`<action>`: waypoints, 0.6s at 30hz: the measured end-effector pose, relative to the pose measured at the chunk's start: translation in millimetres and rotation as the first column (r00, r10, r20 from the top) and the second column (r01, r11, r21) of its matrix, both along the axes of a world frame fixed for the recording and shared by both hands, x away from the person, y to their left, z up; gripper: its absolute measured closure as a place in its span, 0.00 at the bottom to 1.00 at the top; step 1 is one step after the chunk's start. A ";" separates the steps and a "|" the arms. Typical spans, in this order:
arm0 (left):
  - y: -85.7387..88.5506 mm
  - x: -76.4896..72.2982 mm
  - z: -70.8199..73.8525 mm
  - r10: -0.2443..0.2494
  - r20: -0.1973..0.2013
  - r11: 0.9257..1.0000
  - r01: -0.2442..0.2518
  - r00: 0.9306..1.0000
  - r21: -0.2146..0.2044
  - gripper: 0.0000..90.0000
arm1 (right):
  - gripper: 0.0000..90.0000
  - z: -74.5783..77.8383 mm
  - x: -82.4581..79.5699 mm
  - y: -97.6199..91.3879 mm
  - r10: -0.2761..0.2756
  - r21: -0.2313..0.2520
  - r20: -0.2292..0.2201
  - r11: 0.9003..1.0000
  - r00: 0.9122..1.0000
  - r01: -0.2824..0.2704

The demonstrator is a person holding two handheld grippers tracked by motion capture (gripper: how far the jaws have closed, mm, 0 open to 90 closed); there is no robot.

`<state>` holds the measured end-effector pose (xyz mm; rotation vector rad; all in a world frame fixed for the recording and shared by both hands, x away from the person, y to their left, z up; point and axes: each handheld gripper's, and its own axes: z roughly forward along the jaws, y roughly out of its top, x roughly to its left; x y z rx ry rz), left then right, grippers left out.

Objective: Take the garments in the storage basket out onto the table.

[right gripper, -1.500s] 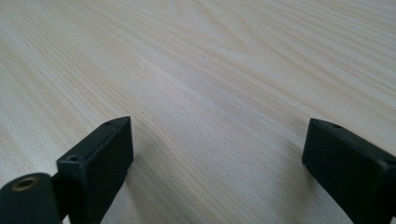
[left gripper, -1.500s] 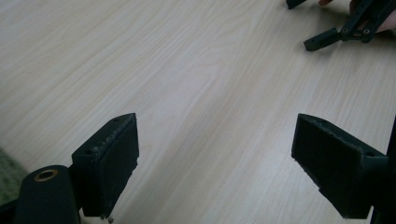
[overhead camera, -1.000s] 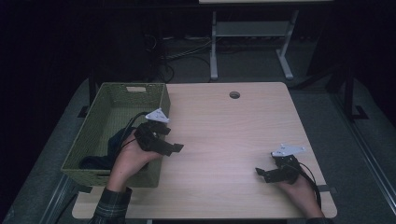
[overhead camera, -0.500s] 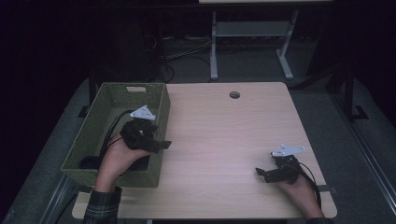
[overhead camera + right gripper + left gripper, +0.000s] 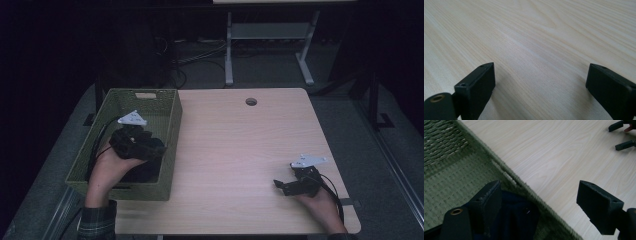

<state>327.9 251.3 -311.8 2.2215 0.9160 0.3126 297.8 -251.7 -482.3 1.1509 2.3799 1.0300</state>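
A dark cloth [image 5: 516,220] lay bunched in the near right corner of the green woven basket [image 5: 170,117], against its table-side wall; it was too crumpled to tell any long axis or heading. Over it hovered the left gripper [image 5: 150,147], which a second before had hung above the table beside the basket; its jaws gaped wide and empty, straddling the wall. The right gripper [image 5: 280,186] had stayed low at the wooden table's [image 5: 235,145] near right, jaws wide and empty.

You work at a pale wooden table [image 5: 240,150] in a dark room, grey floor [image 5: 370,145] around, a white desk frame [image 5: 270,35] beyond.
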 end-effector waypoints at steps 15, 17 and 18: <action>36.0 -3.0 1.4 0.070 -0.007 0.997 -0.070 0.998 0.017 0.22 | 0.09 -0.1 0.0 0.0 0.000 -0.001 -0.001 1.000 1.000 0.000; 40.0 -3.4 1.2 0.081 -0.005 0.996 -0.081 0.997 0.024 0.22 | 0.09 -0.1 0.0 0.0 0.000 0.000 -0.001 1.000 1.000 0.000; 45.1 -3.9 0.8 0.094 -0.004 0.995 -0.094 0.996 0.035 0.22 | 0.09 -0.1 0.0 0.0 0.000 -0.001 -0.001 1.000 1.000 0.000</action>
